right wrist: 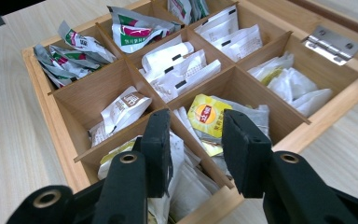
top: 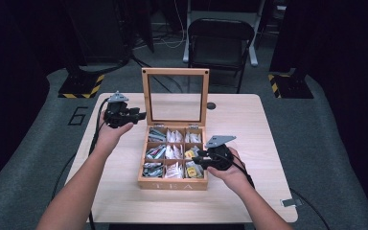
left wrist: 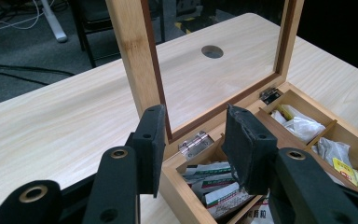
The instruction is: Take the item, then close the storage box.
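Note:
A wooden tea box [top: 172,184] stands mid-table, its glass-paned lid [top: 146,96] upright. Its compartments hold several tea sachets. My left gripper [top: 143,115] is level with the lid's left edge. In the left gripper view, the left gripper [left wrist: 196,144] is open, and the lid's frame post [left wrist: 135,60] rises just beyond one fingertip [left wrist: 149,140]; contact cannot be told. My right gripper [top: 195,159] hangs over the box's right column. In the right gripper view, the right gripper [right wrist: 198,149] is open over a divider, with a yellow sachet [right wrist: 205,114] just beyond the gap and nothing pressed between the pads.
The light wooden table [top: 268,143] has a round hole [top: 211,106] behind the box and a small grey clip [top: 291,202] at its front right edge. A black folding chair [top: 220,38] stands beyond the far edge. Cables trail from both grippers.

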`<action>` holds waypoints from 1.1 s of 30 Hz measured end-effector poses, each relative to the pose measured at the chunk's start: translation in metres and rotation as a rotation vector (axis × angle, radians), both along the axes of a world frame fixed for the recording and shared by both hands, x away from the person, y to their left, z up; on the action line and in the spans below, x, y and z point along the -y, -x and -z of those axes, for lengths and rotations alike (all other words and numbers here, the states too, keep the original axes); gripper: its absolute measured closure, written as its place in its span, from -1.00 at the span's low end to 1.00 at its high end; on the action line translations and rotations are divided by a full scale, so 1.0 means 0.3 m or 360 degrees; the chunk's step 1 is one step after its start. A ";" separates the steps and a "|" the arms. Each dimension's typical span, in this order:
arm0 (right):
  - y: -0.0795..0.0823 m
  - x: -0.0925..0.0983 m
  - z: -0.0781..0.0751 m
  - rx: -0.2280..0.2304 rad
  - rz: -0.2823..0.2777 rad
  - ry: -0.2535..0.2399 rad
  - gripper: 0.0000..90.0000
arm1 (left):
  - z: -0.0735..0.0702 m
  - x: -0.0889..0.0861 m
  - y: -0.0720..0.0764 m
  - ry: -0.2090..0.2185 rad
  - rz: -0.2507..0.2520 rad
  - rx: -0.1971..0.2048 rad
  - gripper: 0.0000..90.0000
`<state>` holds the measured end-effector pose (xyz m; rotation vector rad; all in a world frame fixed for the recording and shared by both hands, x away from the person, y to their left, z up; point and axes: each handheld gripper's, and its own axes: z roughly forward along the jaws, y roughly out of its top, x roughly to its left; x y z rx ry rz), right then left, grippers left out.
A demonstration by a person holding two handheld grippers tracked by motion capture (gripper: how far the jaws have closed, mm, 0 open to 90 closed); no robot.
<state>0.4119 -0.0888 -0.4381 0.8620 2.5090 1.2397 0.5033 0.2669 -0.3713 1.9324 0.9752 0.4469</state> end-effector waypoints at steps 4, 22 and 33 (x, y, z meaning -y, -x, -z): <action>-0.003 -0.015 0.015 -0.0024 -0.0019 0.0002 0.43 | 0.003 -0.004 0.003 0.0003 -0.0004 -0.0004 0.30; -0.009 -0.039 0.041 -0.0078 -0.0064 0.0008 0.61 | 0.007 -0.016 0.005 0.0017 -0.0019 -0.0009 0.30; 0.006 -0.028 0.027 -0.0109 -0.0118 0.0004 1.00 | 0.005 -0.027 0.007 0.0018 -0.0033 -0.0011 0.29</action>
